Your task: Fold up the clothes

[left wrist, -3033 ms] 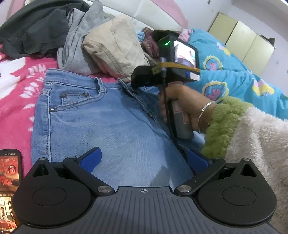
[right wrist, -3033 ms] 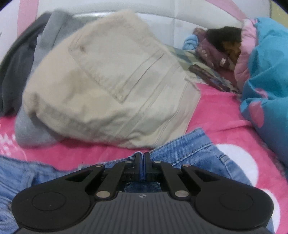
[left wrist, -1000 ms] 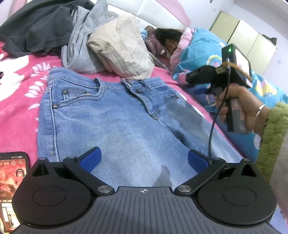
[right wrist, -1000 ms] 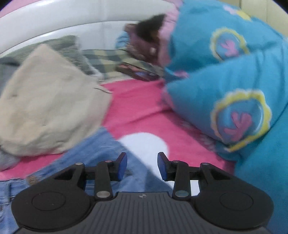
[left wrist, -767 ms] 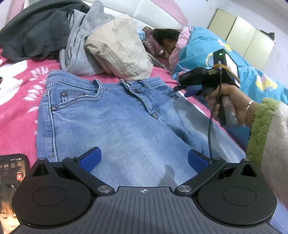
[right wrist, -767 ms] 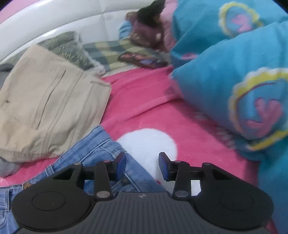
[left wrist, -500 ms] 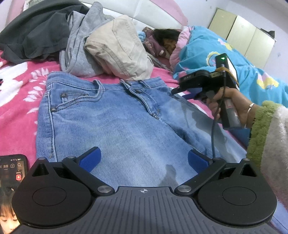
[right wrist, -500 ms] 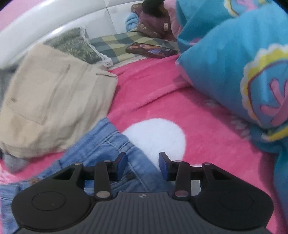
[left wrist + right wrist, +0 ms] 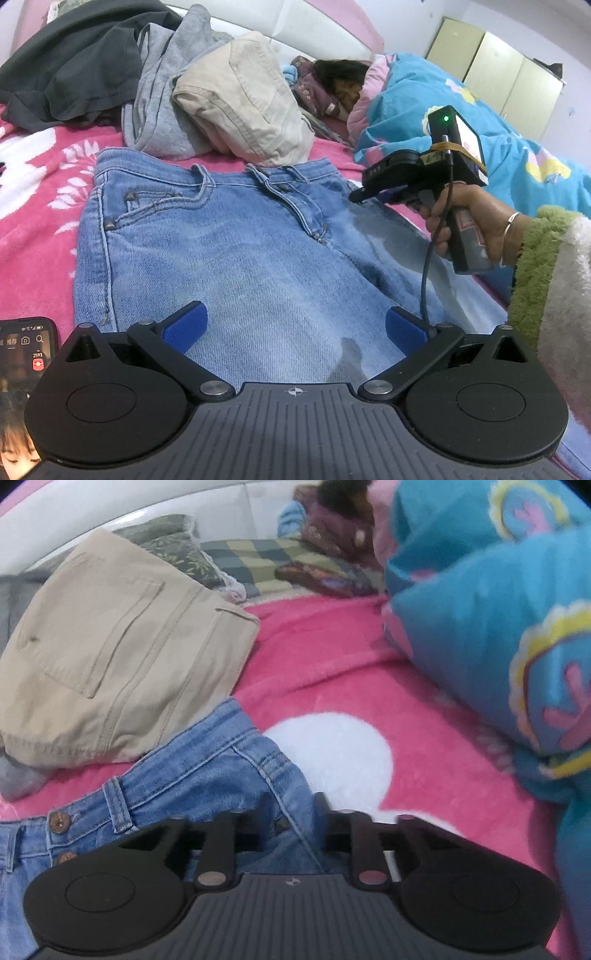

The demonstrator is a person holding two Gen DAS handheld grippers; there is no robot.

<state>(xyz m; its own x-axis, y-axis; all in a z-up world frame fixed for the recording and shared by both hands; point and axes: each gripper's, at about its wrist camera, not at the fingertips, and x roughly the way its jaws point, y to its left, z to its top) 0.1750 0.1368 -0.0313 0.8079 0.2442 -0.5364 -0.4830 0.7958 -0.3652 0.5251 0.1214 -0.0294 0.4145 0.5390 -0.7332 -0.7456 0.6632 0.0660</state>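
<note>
At the far left of the left wrist view a phone lies on the pink blanket with its screen lit, clear of the work and touching none of the clothes.

Next to it, my left claw hangs low over the jeans with its blue pads spread wide and nothing between them. I judge it is parked there so that it can pin or lift the leg section once the other side is secured.

The jeans lie front up and flat on the bed, waistband toward the headboard, legs running back under my claws. Spread that way, they look ready for a lengthwise fold, one half over the other.

Behind the waistband sits the heap of waiting clothes: a dark garment, a grey one and tan trousers, whose lower edge touches or just overlaps the waistband. That contact could drag the trousers along when the denim is lifted.

Further right, my right hand brings the right claw down onto the waistband's right corner. Its jaws are closing, and in the right wrist view the side seam and a fold of denim sit between them; motion blur keeps me from confirming that the pads press the cloth yet. The corner is the sensible hold, in my judgement, since it carries the whole side across.

At the far right a blue quilt covers a person lying on the bed, close beside the jeans, which leaves little room on that side.
</note>
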